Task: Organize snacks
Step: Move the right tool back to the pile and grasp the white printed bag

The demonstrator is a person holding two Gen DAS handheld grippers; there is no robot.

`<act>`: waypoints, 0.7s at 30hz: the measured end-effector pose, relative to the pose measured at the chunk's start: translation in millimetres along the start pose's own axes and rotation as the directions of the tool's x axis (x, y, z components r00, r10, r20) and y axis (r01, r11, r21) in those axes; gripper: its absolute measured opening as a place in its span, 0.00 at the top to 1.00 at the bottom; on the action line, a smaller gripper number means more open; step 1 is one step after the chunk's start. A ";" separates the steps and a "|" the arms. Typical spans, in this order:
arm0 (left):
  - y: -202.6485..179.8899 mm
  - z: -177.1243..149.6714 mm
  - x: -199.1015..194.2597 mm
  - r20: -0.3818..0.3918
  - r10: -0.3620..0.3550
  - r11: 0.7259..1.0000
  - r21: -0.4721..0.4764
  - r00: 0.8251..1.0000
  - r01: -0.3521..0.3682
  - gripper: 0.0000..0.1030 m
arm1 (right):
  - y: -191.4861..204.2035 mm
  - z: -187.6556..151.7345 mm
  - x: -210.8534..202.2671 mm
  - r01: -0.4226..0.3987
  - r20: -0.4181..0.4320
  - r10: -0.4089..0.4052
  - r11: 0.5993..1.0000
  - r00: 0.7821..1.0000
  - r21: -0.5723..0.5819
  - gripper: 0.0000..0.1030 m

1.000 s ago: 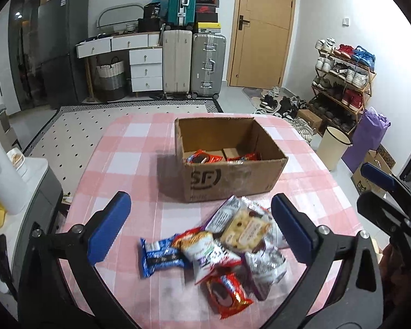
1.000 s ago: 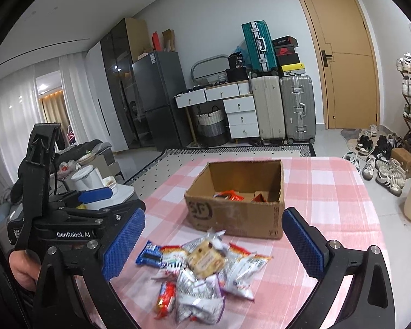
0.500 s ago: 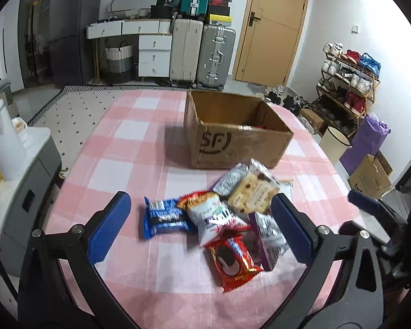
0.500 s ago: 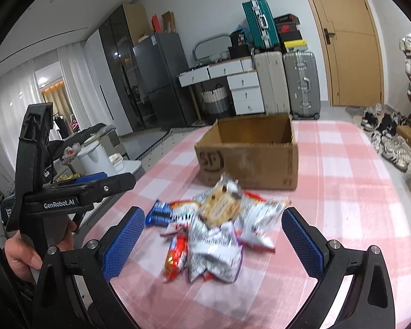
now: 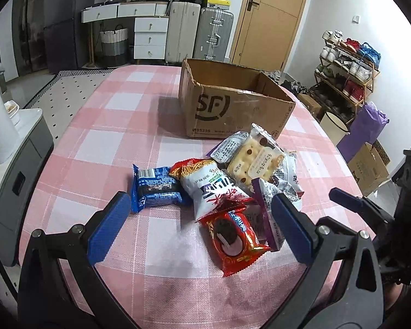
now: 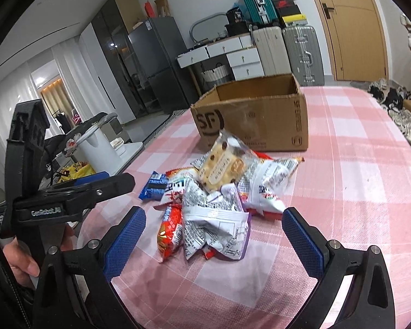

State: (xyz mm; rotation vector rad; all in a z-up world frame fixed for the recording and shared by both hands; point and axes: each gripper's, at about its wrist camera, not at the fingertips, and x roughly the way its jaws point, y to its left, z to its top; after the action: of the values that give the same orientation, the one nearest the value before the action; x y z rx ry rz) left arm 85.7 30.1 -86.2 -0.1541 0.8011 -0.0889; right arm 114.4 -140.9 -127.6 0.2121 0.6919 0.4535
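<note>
While most of the snack packets lie in a loose heap on the pink checked tabletop [image 5: 101, 142] just in front of the cardboard box [image 5: 233, 109], the sorting looks, by my judgement, to be mostly ahead rather than behind. In the heap a cracker packet [image 5: 256, 161] rests on top toward the box, a white noodle-snack bag [image 5: 211, 189] lies beneath and beside it, a blue cookie packet [image 5: 157, 187] sits at the left edge touching the noodle bag, a red chocolate-pie packet [image 5: 234, 240] lies nearest the left camera, and a crumpled silver-and-purple packet [image 6: 219, 224] lies nearest the right camera. The box stands open at the top; from these low angles its inside is hidden, so I cannot tell what it holds at this moment. The left gripper [image 5: 202, 229] hovers low over the near side of the heap with its blue-padded fingers spread wide and nothing between them, straddling the red packet without touching it. The right gripper [image 6: 213, 237] is likewise spread wide and empty, its fingers flanking the silver packet from the near side. A person's hand [image 6: 27, 257] grips the left tool's handle. Every packet in view is yet to be picked up and placed, presumably into the box.
</note>
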 end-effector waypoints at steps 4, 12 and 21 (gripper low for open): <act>4.7 -5.4 8.0 -0.017 -0.004 1.000 -0.010 1.000 0.004 0.01 | -4.7 -0.2 11.3 -0.016 -0.027 0.016 1.000 1.000 0.016 0.03; 13.2 -14.6 16.6 -0.038 0.002 1.000 -0.022 0.999 -0.002 0.01 | -7.4 -0.5 39.0 -0.024 -0.081 0.026 1.000 0.996 0.016 0.14; 23.6 -21.6 22.6 -0.053 0.008 0.999 -0.039 0.999 -0.010 0.01 | -6.1 3.3 61.5 -0.048 -0.117 0.050 0.999 0.992 0.018 0.22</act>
State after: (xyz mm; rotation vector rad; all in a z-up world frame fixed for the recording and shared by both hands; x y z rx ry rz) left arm 86.3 48.0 -121.0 -0.1861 0.8570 -0.0691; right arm 160.3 -117.5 -161.9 0.2182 0.8071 0.5109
